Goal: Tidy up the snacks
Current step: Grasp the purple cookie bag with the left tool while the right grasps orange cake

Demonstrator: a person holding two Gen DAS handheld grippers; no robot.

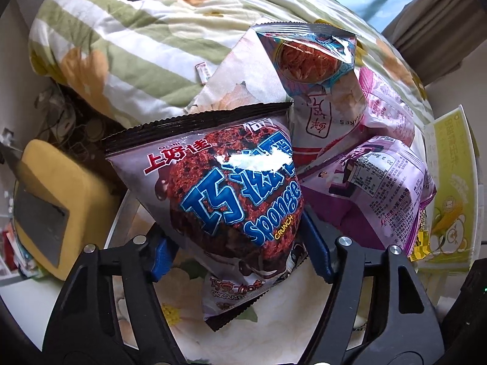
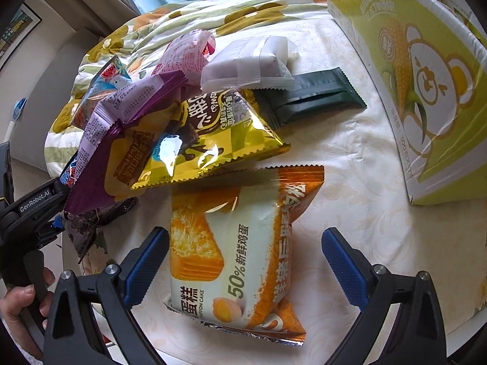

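Snacks lie heaped on the round table point(image 2: 350, 140), near and left of the big glossy green carton point(image 2: 426, 91). My left gripper point(image 1: 240, 243) has narrowed onto the puffy, crinkly Sponge Crunch bag point(image 1: 231, 194), pads pressing its sides, so I should squeeze gently to avoid crushing it. My right gripper point(image 2: 243, 258) stands wide astride the slick orange chiffon cake pack point(image 2: 237, 243), not yet touching.

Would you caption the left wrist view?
Left gripper shut on Sponge Crunch bag atop piled snack packets.
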